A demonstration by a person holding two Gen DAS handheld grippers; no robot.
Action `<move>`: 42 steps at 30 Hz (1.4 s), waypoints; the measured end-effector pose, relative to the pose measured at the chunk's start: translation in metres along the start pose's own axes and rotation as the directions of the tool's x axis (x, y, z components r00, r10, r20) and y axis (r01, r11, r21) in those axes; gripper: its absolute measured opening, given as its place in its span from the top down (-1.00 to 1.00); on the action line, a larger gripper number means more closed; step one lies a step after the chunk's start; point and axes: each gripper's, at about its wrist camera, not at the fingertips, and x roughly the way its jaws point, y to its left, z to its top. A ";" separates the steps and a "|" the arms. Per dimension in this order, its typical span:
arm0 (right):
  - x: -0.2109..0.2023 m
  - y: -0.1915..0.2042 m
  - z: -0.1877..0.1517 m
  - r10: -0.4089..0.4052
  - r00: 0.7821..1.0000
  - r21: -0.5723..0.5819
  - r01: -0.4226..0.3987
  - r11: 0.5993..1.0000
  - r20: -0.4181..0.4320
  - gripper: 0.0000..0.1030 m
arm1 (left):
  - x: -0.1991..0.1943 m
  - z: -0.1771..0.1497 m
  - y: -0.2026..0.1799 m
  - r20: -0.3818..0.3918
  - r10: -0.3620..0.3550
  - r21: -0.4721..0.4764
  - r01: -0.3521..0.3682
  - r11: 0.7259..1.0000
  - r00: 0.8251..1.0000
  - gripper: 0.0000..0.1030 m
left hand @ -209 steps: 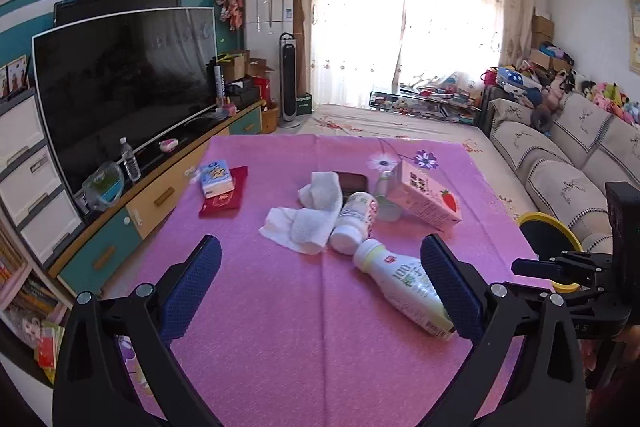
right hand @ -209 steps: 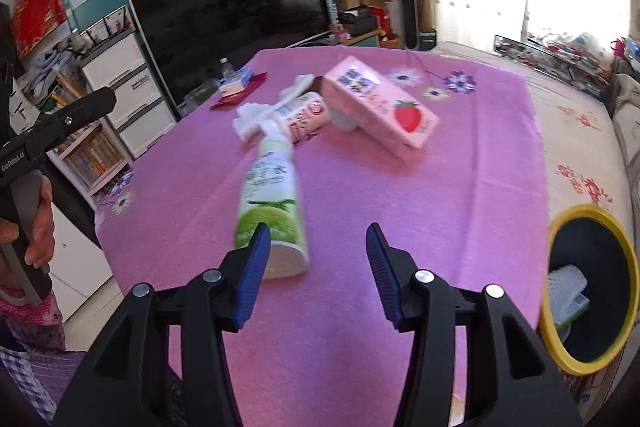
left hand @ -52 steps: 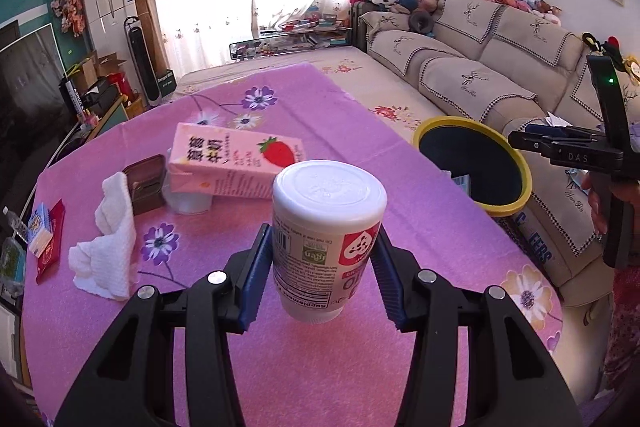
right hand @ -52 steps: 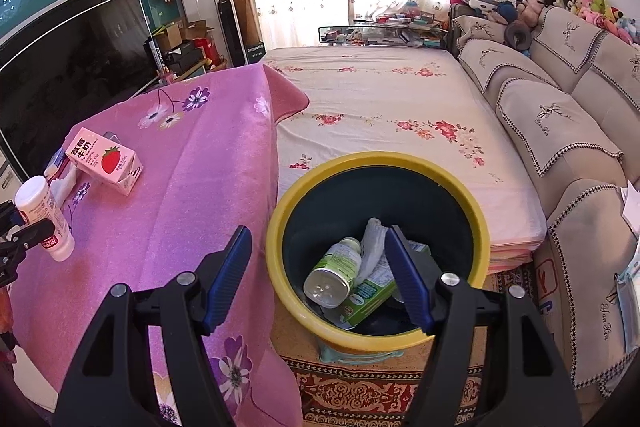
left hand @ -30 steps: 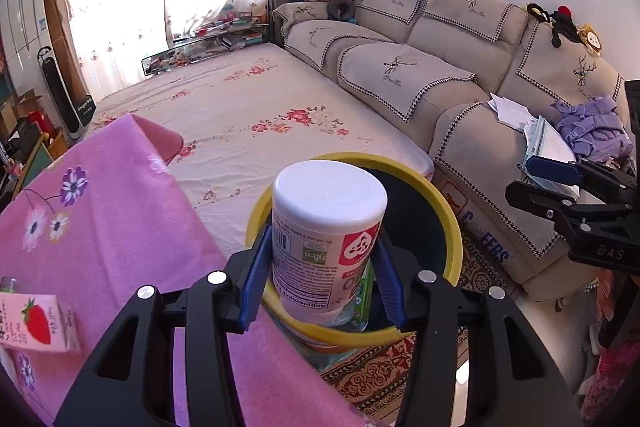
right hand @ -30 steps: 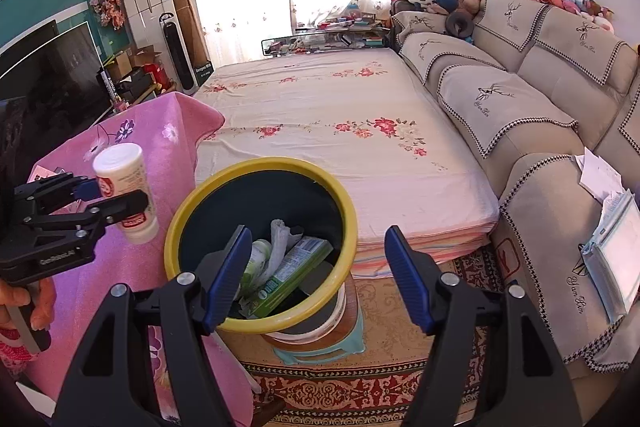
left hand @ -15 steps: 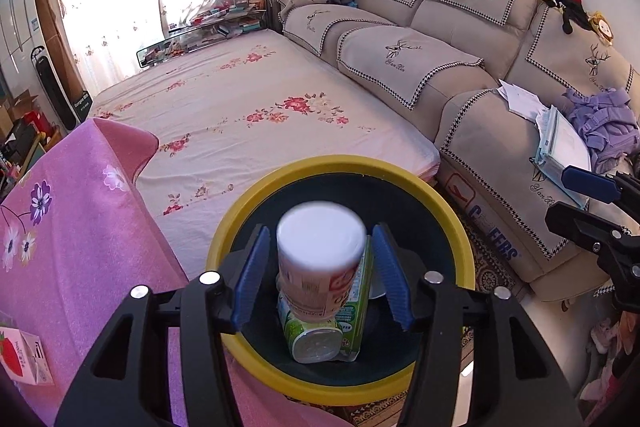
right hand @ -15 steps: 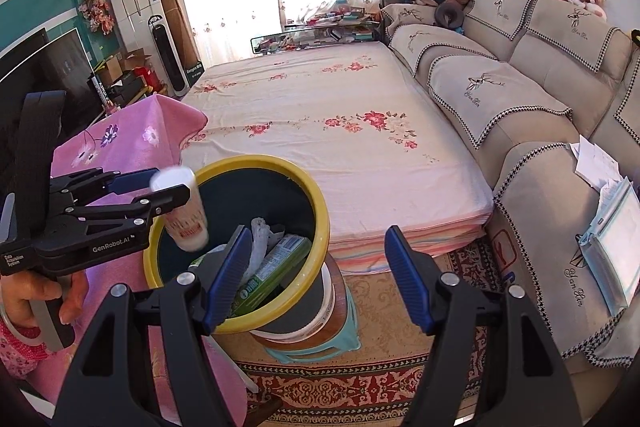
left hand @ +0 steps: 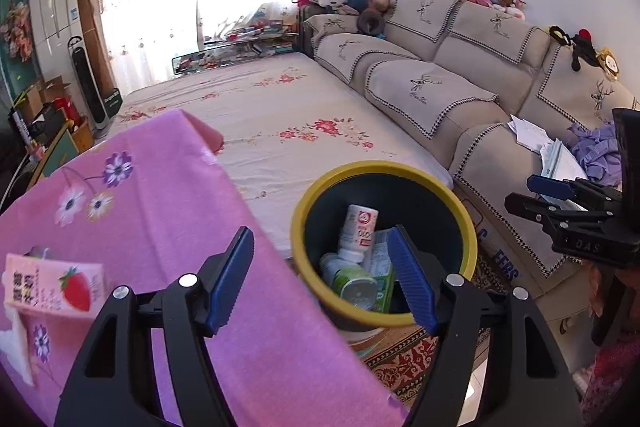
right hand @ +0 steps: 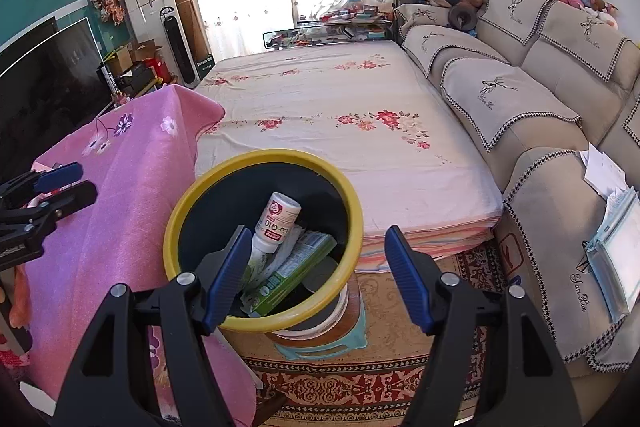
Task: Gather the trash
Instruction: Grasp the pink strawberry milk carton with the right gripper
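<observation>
A yellow-rimmed black bin (left hand: pixel 464 227) (right hand: pixel 352 203) stands on a stool beside the pink-clothed table (left hand: pixel 168 195) (right hand: pixel 120 211). The white supplement bottle (left hand: pixel 358 227) (right hand: pixel 276 223) lies inside it on a green-labelled bottle (left hand: pixel 352 283) and a green carton (right hand: pixel 288 275). My left gripper (left hand: pixel 320 277) hangs over the table's edge next to the bin, jaws still opening, nothing between them; it also shows at the left of the right wrist view (right hand: pixel 60 183). My right gripper (right hand: pixel 316 275) hovers open over the bin, empty. A pink strawberry milk carton (left hand: pixel 52 283) lies on the table.
A white tissue (left hand: pixel 16 343) lies by the carton at the table's left edge. A floral-sheeted bed (left hand: pixel 280 115) sits behind the bin, a beige sofa (left hand: pixel 460 87) with papers to the right. A patterned rug (right hand: pixel 352 383) covers the floor.
The left gripper opened and let go of the white bottle, which dropped into the bin; the gripper then drew back toward the table. The right gripper stayed open above the bin.
</observation>
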 end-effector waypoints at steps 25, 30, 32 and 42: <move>0.063 0.301 0.015 0.502 0.839 -0.418 -0.542 0.729 -0.213 -0.37 | -0.202 -0.182 0.203 -0.031 0.400 -0.326 -0.387 0.862 0.916 -0.45; 0.081 0.331 0.029 0.509 0.831 -0.505 -0.547 0.668 -0.226 -0.56 | -0.199 -0.185 0.204 -0.053 0.403 -0.359 -0.394 0.846 0.914 -0.46; 0.090 0.338 0.034 0.524 0.814 -0.519 -0.570 0.636 -0.252 -0.66 | -0.197 -0.185 0.203 -0.056 0.396 -0.360 -0.389 0.848 0.916 -0.45; 0.116 0.353 0.037 0.571 0.731 -0.499 -0.678 0.540 -0.375 -0.72 | -0.187 -0.171 0.187 -0.056 0.386 -0.321 -0.383 0.866 0.921 -0.45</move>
